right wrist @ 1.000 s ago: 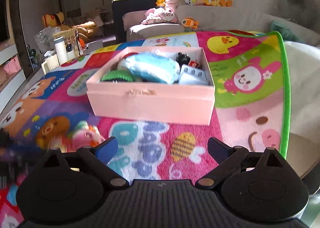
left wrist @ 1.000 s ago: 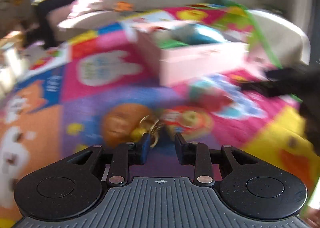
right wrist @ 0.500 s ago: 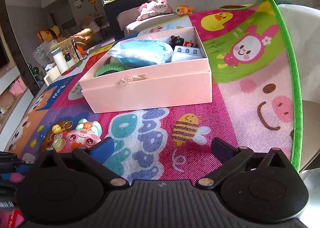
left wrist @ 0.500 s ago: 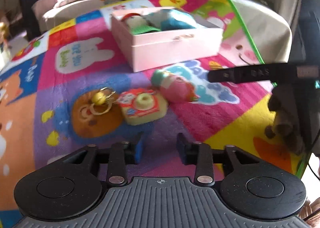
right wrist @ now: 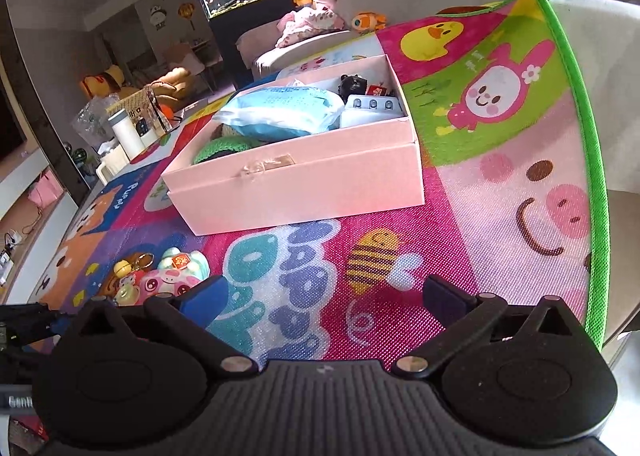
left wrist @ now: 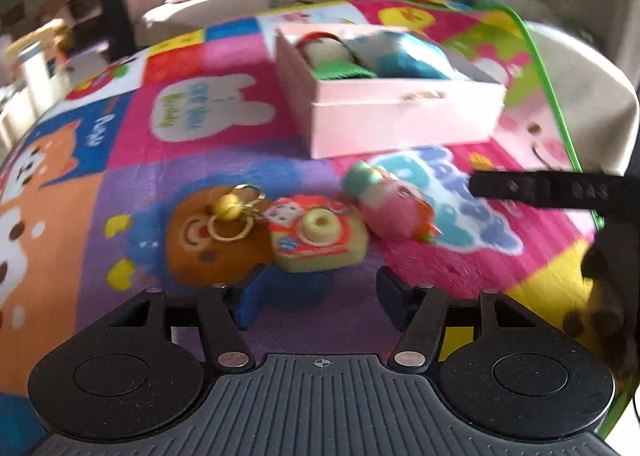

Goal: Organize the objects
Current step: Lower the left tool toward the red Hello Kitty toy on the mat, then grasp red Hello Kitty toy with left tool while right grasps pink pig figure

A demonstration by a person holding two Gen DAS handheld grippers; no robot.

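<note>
Left gripper [left wrist: 318, 296]: jaws opening, nothing between them, poised just short of the camera toy [left wrist: 318, 234] on the play mat [left wrist: 240, 123]. Key ring with bell [left wrist: 230, 215] touches the toy's left side; pink plush toy [left wrist: 390, 209] lies just beside its right. Right gripper [right wrist: 324, 296]: jaws spread wide, empty, over the mat. Farther back, pink box [right wrist: 304, 183] holds a blue pouch [right wrist: 280, 111] and green knit item [right wrist: 218, 147].

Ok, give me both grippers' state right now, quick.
Left gripper: jaws opening, nothing between them; the yellow and red toy camera keychain lies just ahead.
Right gripper: wide open, empty.
</note>
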